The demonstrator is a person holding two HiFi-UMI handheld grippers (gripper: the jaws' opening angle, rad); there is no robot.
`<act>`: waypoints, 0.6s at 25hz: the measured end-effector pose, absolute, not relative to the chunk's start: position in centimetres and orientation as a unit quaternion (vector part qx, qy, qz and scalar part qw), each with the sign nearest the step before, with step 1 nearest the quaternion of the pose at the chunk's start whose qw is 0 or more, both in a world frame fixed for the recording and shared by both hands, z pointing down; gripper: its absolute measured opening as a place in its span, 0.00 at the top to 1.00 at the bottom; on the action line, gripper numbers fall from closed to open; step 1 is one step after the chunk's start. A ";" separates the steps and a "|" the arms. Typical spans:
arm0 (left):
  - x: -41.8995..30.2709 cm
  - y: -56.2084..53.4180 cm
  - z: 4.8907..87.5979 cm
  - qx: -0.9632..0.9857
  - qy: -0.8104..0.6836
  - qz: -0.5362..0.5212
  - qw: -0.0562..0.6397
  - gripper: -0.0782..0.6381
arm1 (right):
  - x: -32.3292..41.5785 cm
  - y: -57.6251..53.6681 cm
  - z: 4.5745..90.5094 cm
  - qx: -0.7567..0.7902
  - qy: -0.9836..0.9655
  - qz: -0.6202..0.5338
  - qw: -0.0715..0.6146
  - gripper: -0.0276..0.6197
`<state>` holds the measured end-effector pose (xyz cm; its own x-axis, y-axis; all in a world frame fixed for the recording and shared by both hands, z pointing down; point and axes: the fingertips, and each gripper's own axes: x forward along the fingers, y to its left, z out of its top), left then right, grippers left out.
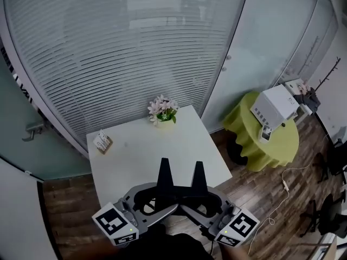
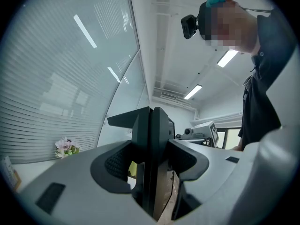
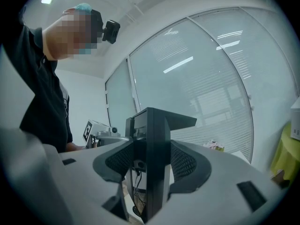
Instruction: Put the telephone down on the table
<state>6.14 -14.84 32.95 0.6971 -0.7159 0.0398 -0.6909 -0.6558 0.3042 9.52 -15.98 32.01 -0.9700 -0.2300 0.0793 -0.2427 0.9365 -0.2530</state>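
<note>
Over the white table [image 1: 135, 156], left hand-held gripper [image 1: 164, 166] and right hand-held gripper [image 1: 199, 168] have jaws together, holding nothing.

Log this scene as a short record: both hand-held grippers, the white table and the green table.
Left hand-held gripper: shut, nothing between the jaws
Right hand-held gripper: shut, nothing between the jaws
White table: potted flowers at far edge, small card stand near left corner
Green table: white box on top
</note>
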 end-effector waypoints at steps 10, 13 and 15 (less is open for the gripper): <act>1.4 -20.2 35.3 0.874 -0.446 -0.050 0.186 0.55 | 4.6 -21.8 34.3 0.056 -0.984 0.160 0.050 0.57; 0.5 -22.2 36.5 0.860 -0.469 -0.050 0.194 0.55 | 3.7 -24.0 35.5 0.030 -0.983 0.171 0.056 0.57; 0.2 -23.5 37.3 0.848 -0.488 -0.052 0.202 0.55 | 3.2 -25.5 36.4 0.009 -0.982 0.179 0.063 0.57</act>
